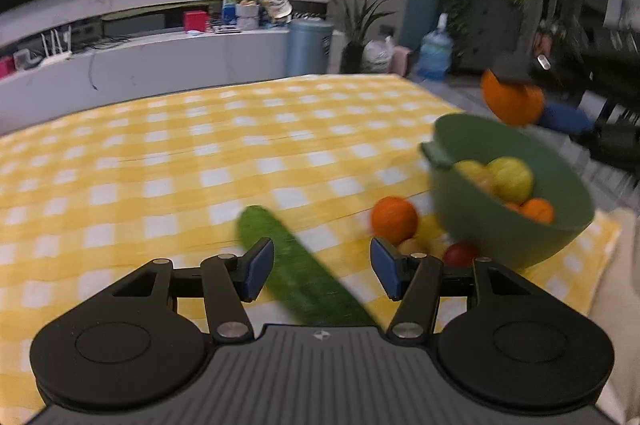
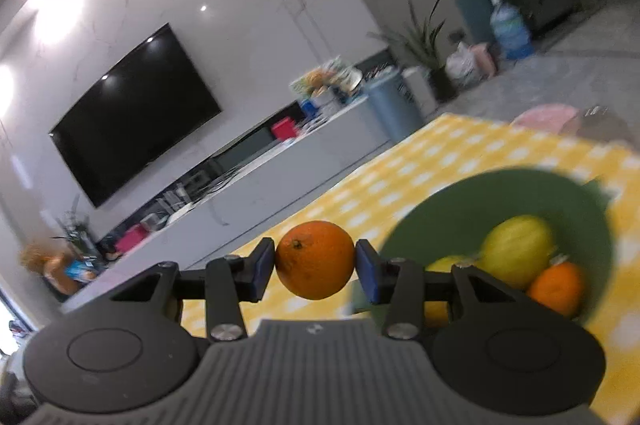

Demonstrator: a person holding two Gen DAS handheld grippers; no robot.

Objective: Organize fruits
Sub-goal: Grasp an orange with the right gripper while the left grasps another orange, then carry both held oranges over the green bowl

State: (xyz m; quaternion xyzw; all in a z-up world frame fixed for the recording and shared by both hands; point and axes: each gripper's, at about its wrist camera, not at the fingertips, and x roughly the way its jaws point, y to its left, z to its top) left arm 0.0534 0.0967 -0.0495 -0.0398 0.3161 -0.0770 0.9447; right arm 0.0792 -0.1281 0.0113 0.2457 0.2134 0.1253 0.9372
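My right gripper (image 2: 315, 261) is shut on an orange (image 2: 315, 259) and holds it in the air beside a green bowl (image 2: 448, 209) that holds a yellow fruit (image 2: 518, 251) and a small orange (image 2: 556, 289). In the left wrist view the held orange (image 1: 512, 101) hangs above the far rim of the bowl (image 1: 516, 237). My left gripper (image 1: 322, 271) is open and empty, above a green cucumber (image 1: 304, 273) lying on the yellow checked cloth (image 1: 160, 165). Another orange (image 1: 394, 219) and a red fruit (image 1: 460, 253) lie by the bowl.
The table's far edge is near a low white TV cabinet (image 1: 160, 61). A blue bin (image 1: 310, 45), a potted plant (image 1: 360, 25) and a water jug (image 1: 436, 51) stand on the floor beyond. The table's right edge lies just past the bowl.
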